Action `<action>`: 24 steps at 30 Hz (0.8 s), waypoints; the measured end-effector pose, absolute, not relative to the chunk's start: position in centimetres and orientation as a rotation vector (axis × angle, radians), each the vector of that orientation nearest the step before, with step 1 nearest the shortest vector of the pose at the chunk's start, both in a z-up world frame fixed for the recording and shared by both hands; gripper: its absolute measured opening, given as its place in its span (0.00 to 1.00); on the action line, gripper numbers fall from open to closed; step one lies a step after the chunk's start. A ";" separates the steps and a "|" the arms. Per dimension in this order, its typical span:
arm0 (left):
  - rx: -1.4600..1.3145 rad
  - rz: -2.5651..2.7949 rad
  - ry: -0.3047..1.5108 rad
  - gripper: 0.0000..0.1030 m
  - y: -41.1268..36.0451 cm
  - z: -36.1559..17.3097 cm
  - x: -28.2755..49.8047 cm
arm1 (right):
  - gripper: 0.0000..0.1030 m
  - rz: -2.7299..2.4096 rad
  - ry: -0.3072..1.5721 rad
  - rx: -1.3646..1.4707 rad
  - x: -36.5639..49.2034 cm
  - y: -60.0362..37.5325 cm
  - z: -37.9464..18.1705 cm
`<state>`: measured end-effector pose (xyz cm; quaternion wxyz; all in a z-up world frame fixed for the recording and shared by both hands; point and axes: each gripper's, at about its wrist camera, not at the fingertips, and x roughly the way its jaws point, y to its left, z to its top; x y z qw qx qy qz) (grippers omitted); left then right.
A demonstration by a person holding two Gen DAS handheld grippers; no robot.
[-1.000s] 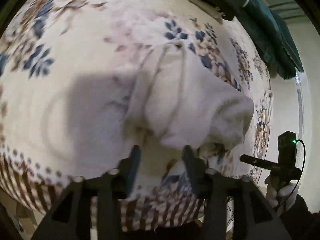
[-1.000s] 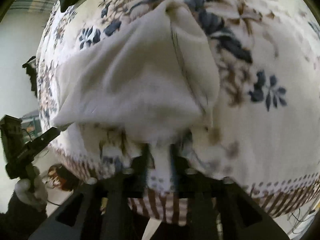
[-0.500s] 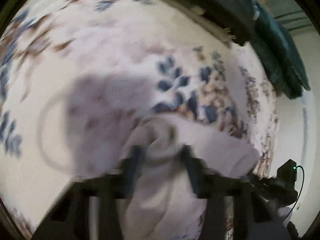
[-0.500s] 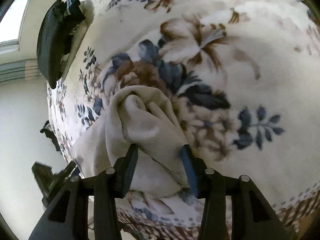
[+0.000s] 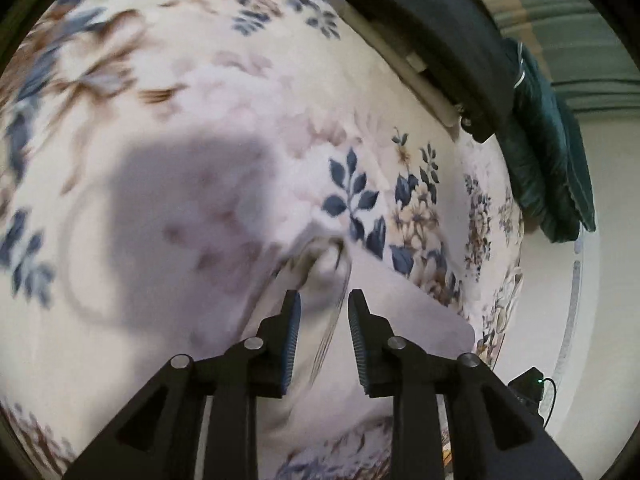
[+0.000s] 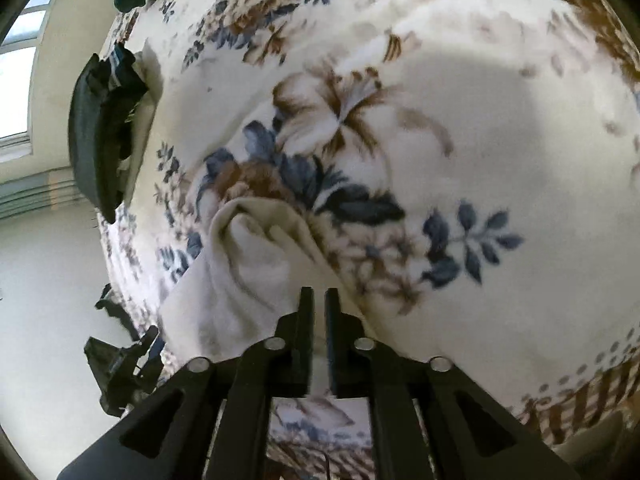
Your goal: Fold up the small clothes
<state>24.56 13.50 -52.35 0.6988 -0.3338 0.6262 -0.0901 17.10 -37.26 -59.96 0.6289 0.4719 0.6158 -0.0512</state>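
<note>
A small white garment (image 5: 400, 312) lies crumpled on a floral blanket (image 5: 200, 120). In the left wrist view my left gripper (image 5: 324, 300) hovers over its bunched upper end, jaws open, with the cloth below and between the fingers, not pinched. In the right wrist view the garment (image 6: 248, 264) lies left of and under my right gripper (image 6: 316, 294), whose jaws are nearly together on a white fold of the garment's edge. The other gripper shows at the lower left (image 6: 120, 364).
A dark folded item (image 5: 432, 40) and a dark green garment (image 5: 548, 140) lie at the blanket's far edge. In the right wrist view the dark item (image 6: 100, 136) sits at the left. A pale wall and window (image 6: 20, 72) lie beyond the blanket.
Both grippers moved forward over the blanket and the garment was drawn into a bunch. The right gripper opened half a second ago and has closed again. The left jaws narrowed a little.
</note>
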 end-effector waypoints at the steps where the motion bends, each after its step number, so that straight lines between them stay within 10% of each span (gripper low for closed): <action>1: -0.752 -0.186 1.395 0.26 13.8 -52.0 23.0 | 0.49 -0.108 1.413 1.109 16.2 -37.3 -60.1; 9: -1.012 -0.164 1.515 0.38 11.7 -56.2 15.9 | 0.57 -0.027 1.463 1.272 12.7 -32.8 -63.9; 13: -1.088 -0.104 1.409 0.21 11.6 -56.2 15.0 | 0.08 -0.076 1.432 1.183 12.7 -31.3 -63.2; 14: -1.083 -0.101 1.374 0.04 11.6 -55.5 15.0 | 0.08 -0.085 1.420 1.178 12.7 -31.2 -62.9; 24: -1.006 -0.184 1.291 0.04 10.7 -50.5 14.3 | 0.04 -0.088 1.428 1.048 12.1 -31.7 -59.3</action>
